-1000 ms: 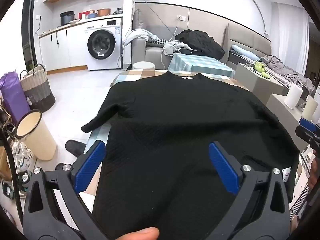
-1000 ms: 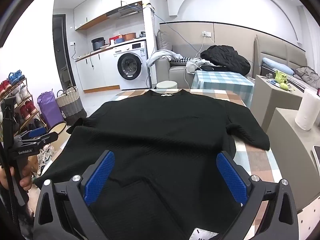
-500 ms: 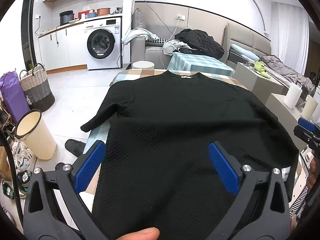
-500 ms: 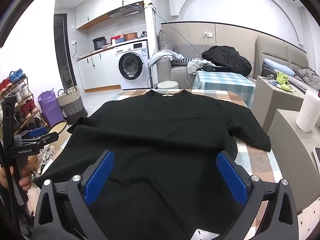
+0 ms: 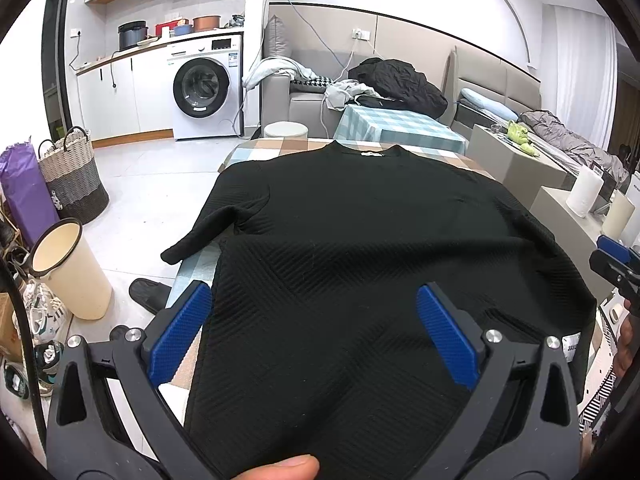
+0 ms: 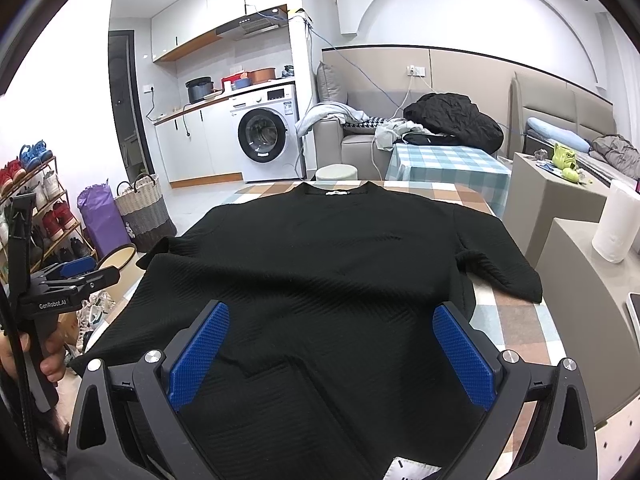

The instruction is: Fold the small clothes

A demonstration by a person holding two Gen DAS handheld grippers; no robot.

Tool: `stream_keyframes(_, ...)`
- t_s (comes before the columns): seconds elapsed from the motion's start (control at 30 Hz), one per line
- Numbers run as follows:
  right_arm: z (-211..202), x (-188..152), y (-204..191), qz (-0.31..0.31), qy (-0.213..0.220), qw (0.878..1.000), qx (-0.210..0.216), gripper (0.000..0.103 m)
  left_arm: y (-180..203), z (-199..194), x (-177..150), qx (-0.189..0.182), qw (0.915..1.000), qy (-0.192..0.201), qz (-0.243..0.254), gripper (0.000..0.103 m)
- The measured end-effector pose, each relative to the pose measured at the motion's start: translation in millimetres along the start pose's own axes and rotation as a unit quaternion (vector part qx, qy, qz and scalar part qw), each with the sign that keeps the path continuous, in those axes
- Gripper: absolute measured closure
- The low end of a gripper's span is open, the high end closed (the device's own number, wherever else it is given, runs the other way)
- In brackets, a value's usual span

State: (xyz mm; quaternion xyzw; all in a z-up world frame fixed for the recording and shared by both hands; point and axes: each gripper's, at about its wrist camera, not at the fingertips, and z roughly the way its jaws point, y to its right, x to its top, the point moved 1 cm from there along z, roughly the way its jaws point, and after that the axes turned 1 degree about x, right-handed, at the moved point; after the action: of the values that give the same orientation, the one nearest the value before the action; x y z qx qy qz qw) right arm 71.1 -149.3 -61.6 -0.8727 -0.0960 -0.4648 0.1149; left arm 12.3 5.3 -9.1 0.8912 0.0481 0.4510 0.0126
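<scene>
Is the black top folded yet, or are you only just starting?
Only starting. Done: the black top lies spread flat on the checked table, neck at the far end. In hand: nothing; the left gripper and right gripper are both open above its near hem. Left: folding in both sleeves, then the body.

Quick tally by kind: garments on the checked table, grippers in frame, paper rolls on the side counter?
Sweaters: 1, black sweater spread flat on the table
Grippers: 2, left and right, jaws of both open
Paper rolls: 1 in the right view
Total: 4
</scene>
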Motion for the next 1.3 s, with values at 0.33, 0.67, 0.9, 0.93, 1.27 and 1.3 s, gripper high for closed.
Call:
stream_keyframes(0.33, -0.2, 0.2, -1.9, -0.001, 0.004, 1.000, 0.001, 0.000, -1.6, 0.0, 0.3, 0.000, 1.0000, 0.002, 0.002, 0.001)
stream_keyframes(0.67, -1.8, 0.1, -1.6, 0.000, 0.005, 1.000, -0.002, 0.000, 2.0, -6.3, 0.3, -0.002, 1.0000, 0.006, 0.006, 0.001)
stream_keyframes(0.9, -2.1, -0.2, -1.4, 0.000, 0.006, 1.000, -0.005, 0.000, 2.9, -10.1, 0.4, -0.002, 0.9999, 0.008, 0.007, 0.001)
stream_keyframes(0.93, -2.0, -0.1, -1.2, -0.001, 0.007, 1.000, -0.005, 0.000, 3.2, -10.2, 0.4, -0.002, 0.9999, 0.008, 0.007, 0.001)
stream_keyframes(1.27, -7.7, -0.9, 2.0, 0.000, 0.011, 1.000, -0.009, 0.000, 3.8, -11.4, -0.1, -0.003, 0.9999, 0.007, 0.010, 0.001)
stream_keyframes(1.3, -7.5, -0.9, 2.2, 0.001, 0.011, 1.000, -0.009, 0.000, 4.6, -12.1, -0.2, -0.003, 0.9999, 0.007, 0.011, 0.001)
